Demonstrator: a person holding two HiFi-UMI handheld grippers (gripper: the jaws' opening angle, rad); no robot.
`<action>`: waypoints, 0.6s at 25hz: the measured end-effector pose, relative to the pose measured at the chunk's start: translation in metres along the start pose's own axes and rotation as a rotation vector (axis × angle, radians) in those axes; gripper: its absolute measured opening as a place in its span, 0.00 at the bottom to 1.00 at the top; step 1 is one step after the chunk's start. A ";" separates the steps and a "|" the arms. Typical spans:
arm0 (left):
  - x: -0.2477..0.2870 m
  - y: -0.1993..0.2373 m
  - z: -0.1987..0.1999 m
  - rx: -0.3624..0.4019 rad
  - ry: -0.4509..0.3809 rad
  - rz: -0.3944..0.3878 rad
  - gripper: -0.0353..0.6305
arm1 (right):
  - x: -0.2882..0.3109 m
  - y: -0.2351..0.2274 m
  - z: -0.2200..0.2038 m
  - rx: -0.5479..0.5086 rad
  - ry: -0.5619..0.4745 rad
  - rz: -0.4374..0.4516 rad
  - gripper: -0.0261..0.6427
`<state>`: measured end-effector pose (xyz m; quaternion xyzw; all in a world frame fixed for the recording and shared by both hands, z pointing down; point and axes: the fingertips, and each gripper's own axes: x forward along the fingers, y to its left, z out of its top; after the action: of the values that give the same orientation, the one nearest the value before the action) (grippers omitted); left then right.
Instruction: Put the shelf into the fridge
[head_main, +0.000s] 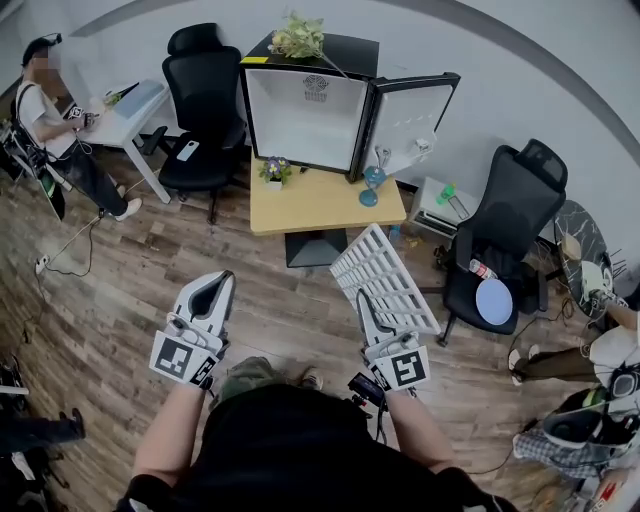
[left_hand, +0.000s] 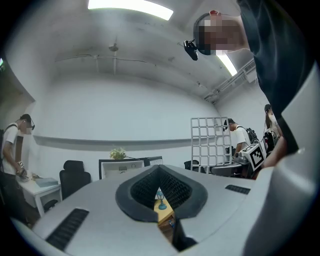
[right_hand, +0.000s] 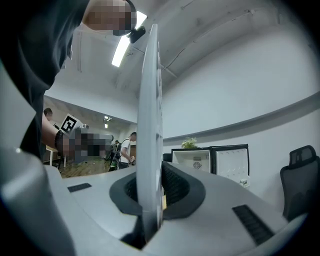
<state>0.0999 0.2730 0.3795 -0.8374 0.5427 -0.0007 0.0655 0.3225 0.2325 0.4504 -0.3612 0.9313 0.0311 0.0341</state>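
Clamped tight with the right tongs (head_main: 367, 312) on the near edge of the shelf (head_main: 385, 272), black ribbed pads pressed against both of its faces. A flat white rectangular grid of thin straight bars, framed by a slightly thicker rim. Held up in the air over the brown wood-plank floor (head_main: 130, 300), slanting away toward the counter (head_main: 310, 208) and well apart from the fridge (head_main: 305, 118), not yet inside it. Seen edge-on in the right gripper view as a thin pale blade rising between the smooth grey jaws.

Nothing gripped in the left tongs (head_main: 214, 288). Jaws brought together at the tips, with only a teardrop-shaped hollow between them, lined with black ribbed padding. Held level with the right tongs, off to the left of the shelf and not touching it.

Straight ahead, at the back edge of the counter, a small boxy fridge with a black shell and a matt white interior. Door (head_main: 412, 122) swung wide open to the right, its inner face white and moulded. On top of the fridge, a leafy green plant (head_main: 297, 38).

On the pale, smooth wooden top of the counter, a small pot of flowers (head_main: 275, 170) and a blue stemmed ornament (head_main: 372, 186) with a round foot. To either side, black office chairs: one (head_main: 205, 100) left of the fridge, one (head_main: 505, 225) at the right.
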 end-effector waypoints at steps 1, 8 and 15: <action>0.001 0.000 -0.001 0.002 0.005 0.003 0.08 | 0.001 -0.002 -0.002 0.005 0.000 0.004 0.10; 0.005 0.011 -0.004 -0.002 0.010 0.018 0.08 | 0.018 -0.003 -0.002 0.005 -0.007 0.022 0.10; 0.022 0.033 -0.010 -0.022 -0.020 -0.008 0.08 | 0.040 -0.005 0.001 -0.035 0.007 -0.001 0.10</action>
<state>0.0780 0.2384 0.3842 -0.8403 0.5385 0.0134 0.0619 0.2964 0.2017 0.4460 -0.3621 0.9307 0.0461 0.0244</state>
